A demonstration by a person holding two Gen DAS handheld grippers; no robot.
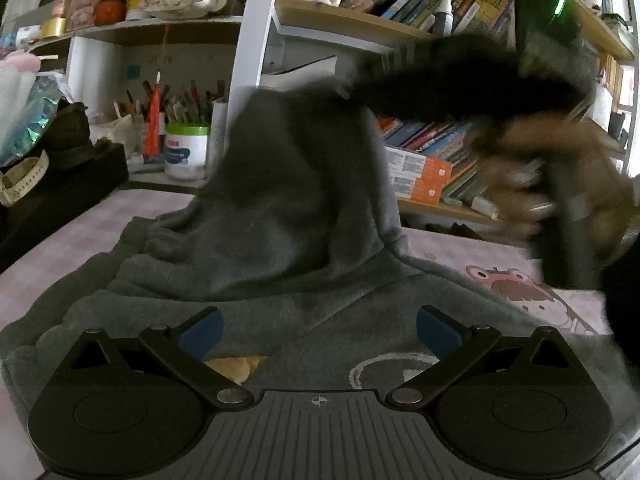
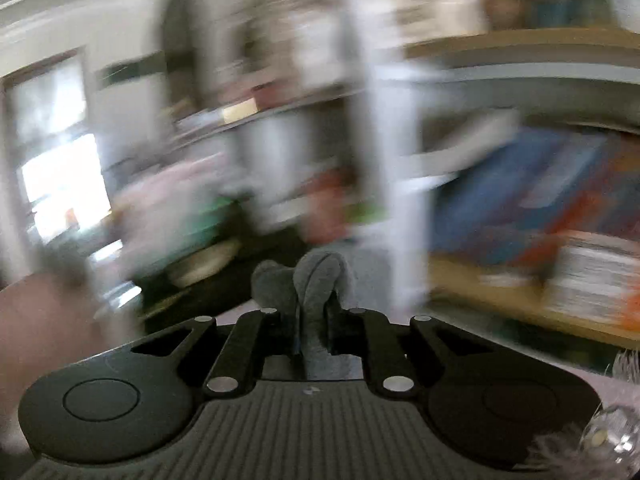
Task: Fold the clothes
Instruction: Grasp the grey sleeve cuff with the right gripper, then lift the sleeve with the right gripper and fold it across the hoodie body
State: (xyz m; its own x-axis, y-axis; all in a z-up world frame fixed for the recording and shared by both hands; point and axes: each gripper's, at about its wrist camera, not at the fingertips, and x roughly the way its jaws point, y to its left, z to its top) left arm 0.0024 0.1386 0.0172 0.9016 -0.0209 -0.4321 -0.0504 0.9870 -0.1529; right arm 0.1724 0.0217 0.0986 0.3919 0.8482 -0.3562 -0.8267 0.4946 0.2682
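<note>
- The grey fleece garment [image 1: 280, 208] is thick, soft and rumpled. Its lower part lies bunched across the pink sheet, while one part is lifted into a tall peak toward the far edge of the bed. A white ring-shaped print shows on the near flat portion, and a yellow patch shows beside it.
- The bed sheet [image 1: 500, 252] is pink with a faint check and carries a cartoon animal print near the right edge.
- Wooden bookshelves [image 1: 440, 16] packed with books stand beyond the far edge. A white jar with a green lid [image 1: 187, 152] holding pencils stands at the far left.
- The left tongs [image 1: 319, 332] are spread wide, blue pads apart, low over the near flat part of the garment and gripping nothing.
- The right tongs [image 2: 316, 312] are pressed together on a fold of the grey fleece, which bulges up between and above the tips. The background of the right wrist view is motion-blurred.
- In the left wrist view, the person's hand [image 1: 560, 176] grips the right tool's handle at the right edge; it is blurred.
</note>
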